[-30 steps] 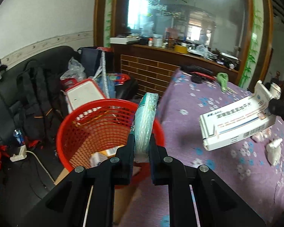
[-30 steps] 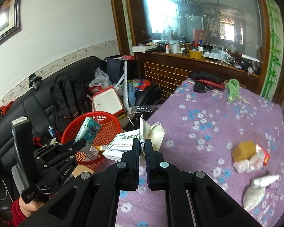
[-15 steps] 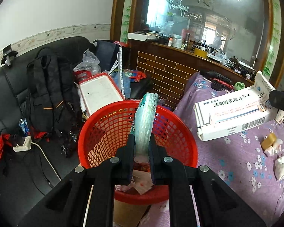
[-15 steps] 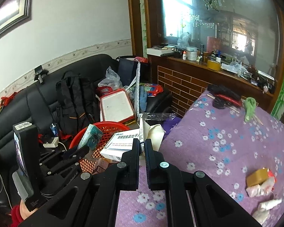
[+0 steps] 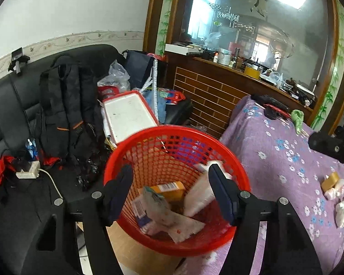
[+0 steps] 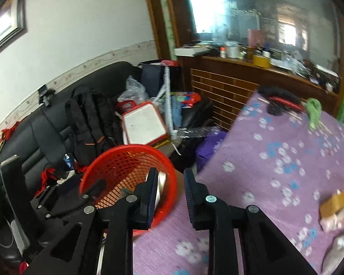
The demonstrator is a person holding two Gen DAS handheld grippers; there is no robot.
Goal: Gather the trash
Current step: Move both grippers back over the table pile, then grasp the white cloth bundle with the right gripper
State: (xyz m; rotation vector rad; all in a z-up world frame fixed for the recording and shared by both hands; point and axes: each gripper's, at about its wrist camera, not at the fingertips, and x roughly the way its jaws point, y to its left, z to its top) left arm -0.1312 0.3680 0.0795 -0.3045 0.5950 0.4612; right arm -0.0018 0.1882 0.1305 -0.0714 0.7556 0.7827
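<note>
My left gripper (image 5: 170, 169) hangs over the red mesh basket (image 5: 236, 160), its jaws opening with nothing between them. Inside the basket lie the teal packet (image 5: 153, 200), an orange box (image 5: 169, 188) and the white medicine box (image 5: 198, 193). My right gripper (image 6: 170, 171) is at the basket's (image 6: 126, 147) right rim above the table edge, its jaws also opening and empty. The white box (image 6: 161, 181) shows just past its left finger, inside the basket. On the purple floral cloth (image 5: 275, 160) rest a brown block (image 5: 330, 178) and crumpled white scraps (image 5: 342, 208).
A black sofa (image 5: 9, 105) left of the basket carries a black backpack (image 5: 66, 105), a red-rimmed white tray (image 5: 128, 116), bags and a power strip (image 5: 27, 171). A wooden counter (image 5: 217, 87) stands behind. At the table's far end lie dark items and a green cloth (image 6: 313, 110).
Both jaws have opened. The teal packet left my left gripper and the white box left my right gripper; both now lie in the basket. The right gripper came closer to the basket.
</note>
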